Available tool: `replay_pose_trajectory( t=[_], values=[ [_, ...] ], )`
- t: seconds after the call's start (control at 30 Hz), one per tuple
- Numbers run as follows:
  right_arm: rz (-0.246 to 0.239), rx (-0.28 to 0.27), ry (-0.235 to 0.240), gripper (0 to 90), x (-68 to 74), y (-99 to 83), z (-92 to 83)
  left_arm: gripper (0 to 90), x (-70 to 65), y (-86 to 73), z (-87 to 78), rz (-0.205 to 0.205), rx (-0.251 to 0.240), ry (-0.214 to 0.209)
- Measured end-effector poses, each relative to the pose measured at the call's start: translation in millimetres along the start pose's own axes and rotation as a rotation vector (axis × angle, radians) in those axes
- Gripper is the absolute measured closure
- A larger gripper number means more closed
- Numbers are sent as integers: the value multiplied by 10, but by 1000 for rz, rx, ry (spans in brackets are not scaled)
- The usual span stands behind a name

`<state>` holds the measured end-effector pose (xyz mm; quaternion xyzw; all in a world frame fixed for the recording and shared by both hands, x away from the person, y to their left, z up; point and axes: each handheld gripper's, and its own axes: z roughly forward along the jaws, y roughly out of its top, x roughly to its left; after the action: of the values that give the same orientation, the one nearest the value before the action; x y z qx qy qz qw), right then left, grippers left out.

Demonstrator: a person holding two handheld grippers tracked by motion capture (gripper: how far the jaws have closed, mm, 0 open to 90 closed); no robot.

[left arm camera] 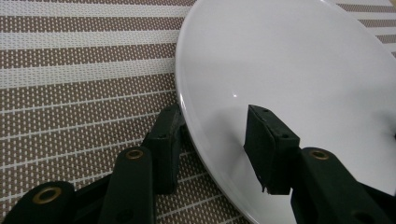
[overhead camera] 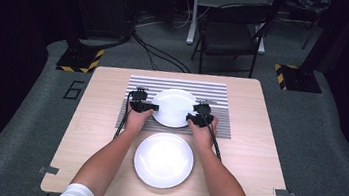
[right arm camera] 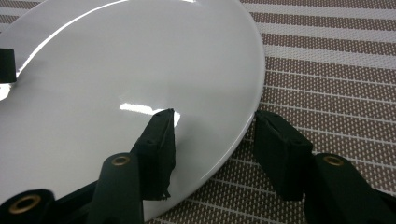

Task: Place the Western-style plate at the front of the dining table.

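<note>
From above, my left gripper [overhead camera: 147, 107] and right gripper [overhead camera: 199, 119] clamp opposite rims of the far plate [overhead camera: 175, 107] on the striped mat [overhead camera: 222, 104]. My own cameras add that each pair of jaws straddles the rim [left arm camera: 187, 112], one inside, one outside. A second plate [overhead camera: 164, 159] sits between my forearms, near the table [overhead camera: 256, 153] edge.

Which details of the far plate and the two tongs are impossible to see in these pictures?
- High view: the jaws of the left tongs and right tongs are too small to tell whether they press the far plate.
- Left gripper view: the plate's near rim is cut off by the bottom edge; its underside is hidden.
- Right gripper view: the striped placemat under the plate is covered by it.
</note>
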<state>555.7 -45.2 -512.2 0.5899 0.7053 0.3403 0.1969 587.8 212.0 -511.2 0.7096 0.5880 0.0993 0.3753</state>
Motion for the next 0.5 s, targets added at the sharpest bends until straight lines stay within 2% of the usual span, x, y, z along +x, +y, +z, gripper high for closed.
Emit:
replay_pose_trajectory(
  t=[0.2,0.27,0.33,0.4,0.5],
  values=[
    [25,5,17,480,-5,-22,-22,561,32,-24,-30,-5,-4,-6],
    [17,-2,15,480,-6,-25,-21,560,23,-27,-32,-11,-4,-4],
    [16,-2,14,480,-4,-26,-22,560,33,-24,-38,9,-1,2],
    [18,-1,18,481,-6,-26,-23,571,41,-27,-33,-4,0,-18],
    [23,0,19,481,-4,-26,-25,579,26,-26,-27,0,-1,-16]
  ],
)
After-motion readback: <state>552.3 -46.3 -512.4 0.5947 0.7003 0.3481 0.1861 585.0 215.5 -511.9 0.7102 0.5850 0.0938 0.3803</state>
